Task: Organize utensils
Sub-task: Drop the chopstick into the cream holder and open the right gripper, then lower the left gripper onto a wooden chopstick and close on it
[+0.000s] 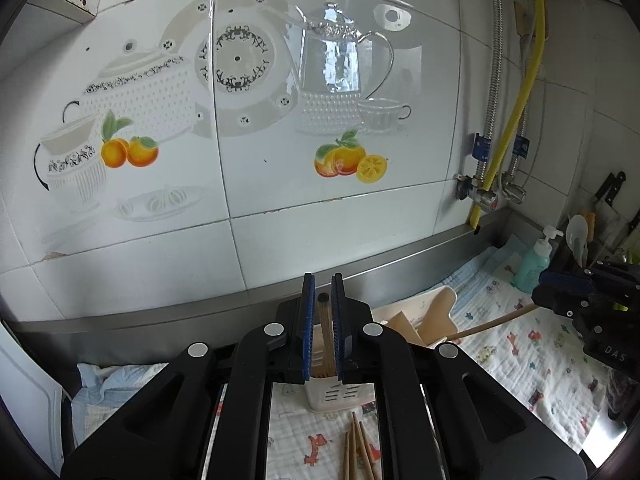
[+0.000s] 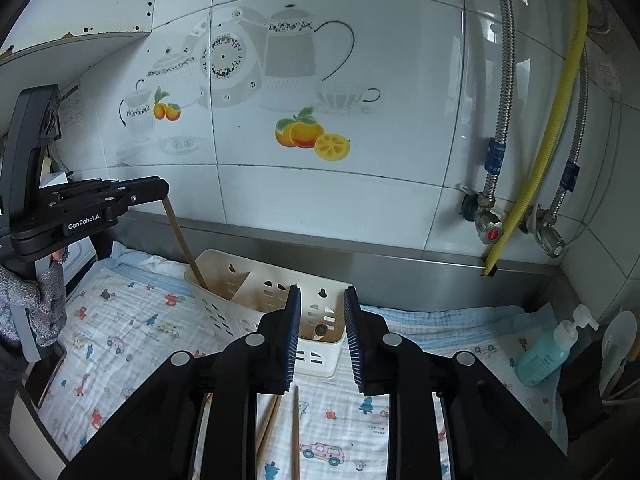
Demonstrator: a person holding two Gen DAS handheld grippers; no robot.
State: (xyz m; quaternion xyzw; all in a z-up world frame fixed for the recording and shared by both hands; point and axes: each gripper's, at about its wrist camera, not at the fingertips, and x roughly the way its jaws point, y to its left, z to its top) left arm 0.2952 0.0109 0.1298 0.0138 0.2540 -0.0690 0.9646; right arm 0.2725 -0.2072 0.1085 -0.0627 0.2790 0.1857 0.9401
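**One chopstick going into the holder, several left on the cloth**

The left gripper [image 1: 323, 300] has its two blue pads closed on a single chopstick [image 1: 325, 336]. The stick stands almost upright between the pads, and its dark round end shows just above them. The right wrist view shows the same stick [image 2: 185, 246] slanting down from the left gripper [image 2: 158, 192], with its lower end inside the far left compartment of the holder [image 2: 256, 280]. So I judge that this stick is placed but not yet released.

The right gripper [image 2: 320, 332] is open and holds nothing; its pads stand apart above the near right part of the holder. Between them, a dark round end is visible in the right compartment, perhaps a utensil already stored, but it is too small to be sure.

The holder is a white plastic box with slots, lying on a printed cloth [image 2: 132, 332] close to the tiled wall. In the left wrist view a wooden spatula [image 1: 436, 312] and a long wooden handle lie to the right of it; whether they are inside it I cannot tell.

On the cloth near the holder, loose chopsticks [image 2: 295, 432] lie flat: about three show in each view. They are not yet sorted. My estimate is that the work is partly done, and at least these sticks remain to pick up.
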